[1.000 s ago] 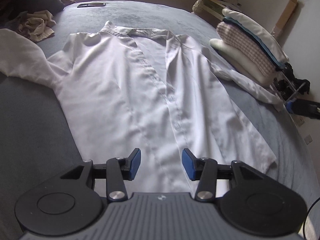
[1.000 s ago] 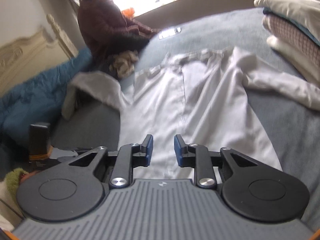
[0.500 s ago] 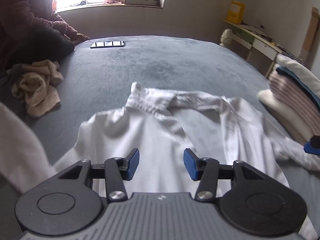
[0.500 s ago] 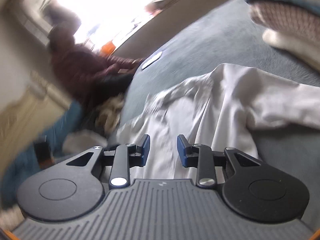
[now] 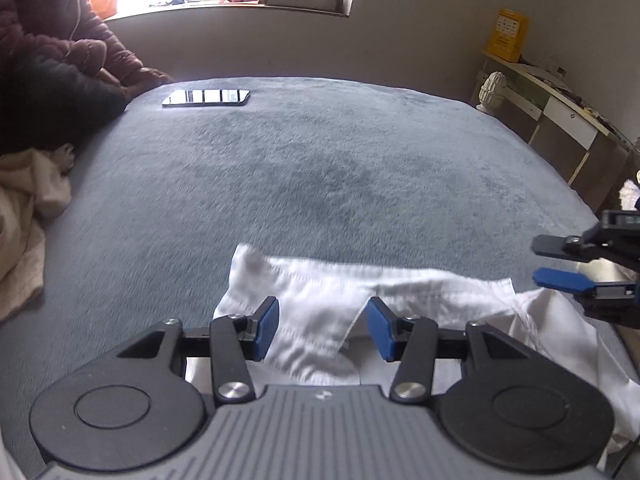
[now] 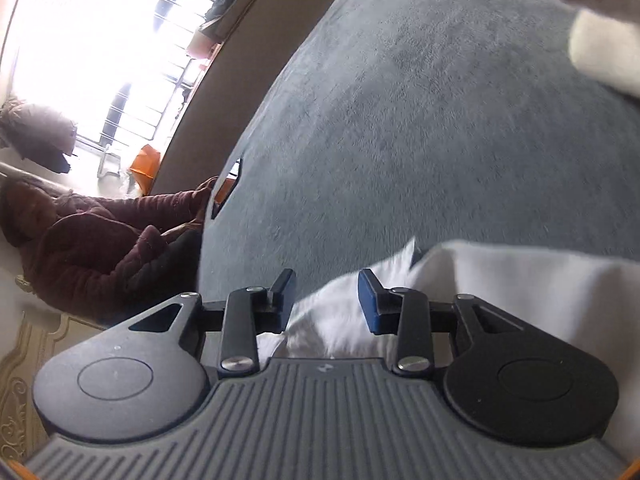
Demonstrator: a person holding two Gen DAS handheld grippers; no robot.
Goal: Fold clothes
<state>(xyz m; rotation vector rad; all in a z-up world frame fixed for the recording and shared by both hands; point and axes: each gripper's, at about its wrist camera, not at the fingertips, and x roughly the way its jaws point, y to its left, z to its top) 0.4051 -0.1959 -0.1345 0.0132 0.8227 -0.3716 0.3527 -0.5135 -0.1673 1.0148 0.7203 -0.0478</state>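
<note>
White cotton button-up shirt (image 5: pixel 320 312) lying on the grey plush bed cover (image 5: pixel 320 168), collar end toward the window. Left gripper (image 5: pixel 322 328), blue pads parted, hovers over the shirt's collar with nothing held; whether the pads touch the cloth cannot be told. Right gripper (image 6: pixel 326 300), seen from the left wrist view at the shirt's right edge (image 5: pixel 560 264), likewise stands open above white fabric (image 6: pixel 500 280). Beyond the shirt, a black smartphone (image 5: pixel 206 98) rests on the cover; a crumpled beige garment (image 5: pixel 24 216) lies left of the shirt.
</note>
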